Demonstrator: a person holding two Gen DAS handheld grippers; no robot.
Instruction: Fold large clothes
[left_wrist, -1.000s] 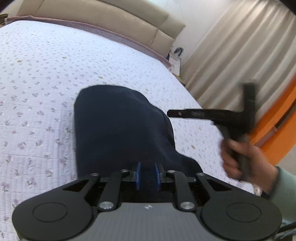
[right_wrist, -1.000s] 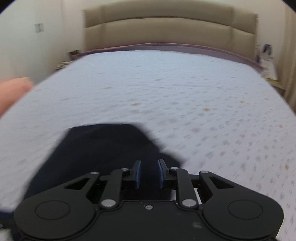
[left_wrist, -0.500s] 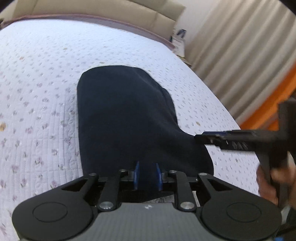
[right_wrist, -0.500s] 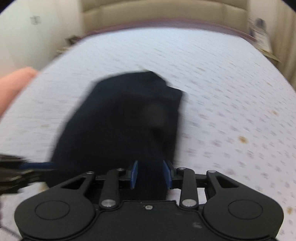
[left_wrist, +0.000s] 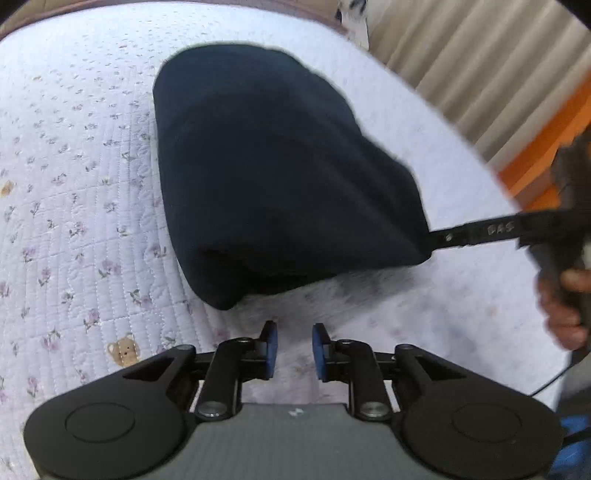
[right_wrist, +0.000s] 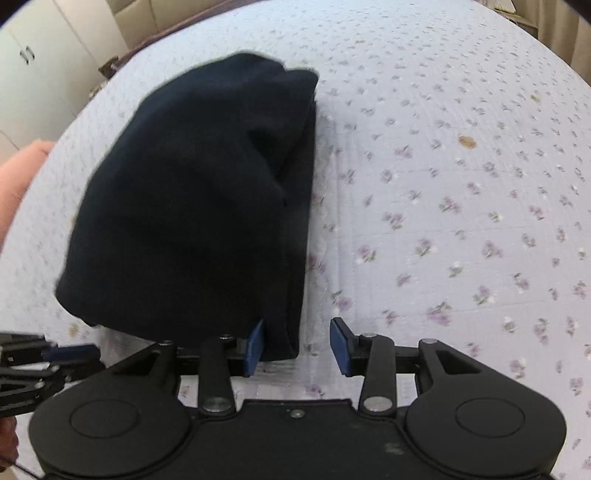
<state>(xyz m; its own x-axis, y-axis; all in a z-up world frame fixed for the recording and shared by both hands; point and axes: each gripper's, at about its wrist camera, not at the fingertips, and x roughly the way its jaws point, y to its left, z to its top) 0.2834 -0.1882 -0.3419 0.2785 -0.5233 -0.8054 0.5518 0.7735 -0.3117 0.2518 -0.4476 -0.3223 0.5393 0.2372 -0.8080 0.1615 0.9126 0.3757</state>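
Note:
A dark navy garment (left_wrist: 273, 173) lies folded in a thick bundle on the floral quilt (left_wrist: 74, 206). My left gripper (left_wrist: 293, 345) is open and empty, just short of the bundle's near edge. In the right wrist view the same garment (right_wrist: 199, 199) lies ahead and to the left. My right gripper (right_wrist: 297, 343) is open, and the bundle's near right corner lies between its blue pads without being pinched. The right gripper also shows side-on in the left wrist view (left_wrist: 436, 236), its tip at the bundle's right corner.
The quilt (right_wrist: 461, 192) spreads wide to the right of the bundle. Beige curtains (left_wrist: 480, 62) and an orange frame (left_wrist: 543, 158) stand beyond the bed's right edge. White cupboards (right_wrist: 40, 62) stand at the far left. A pink cushion (right_wrist: 18, 173) lies by the bed's left side.
Both grippers have let go of the garment and opened. The fold has been laid down onto the bundle. My left gripper has drawn back from the cloth.

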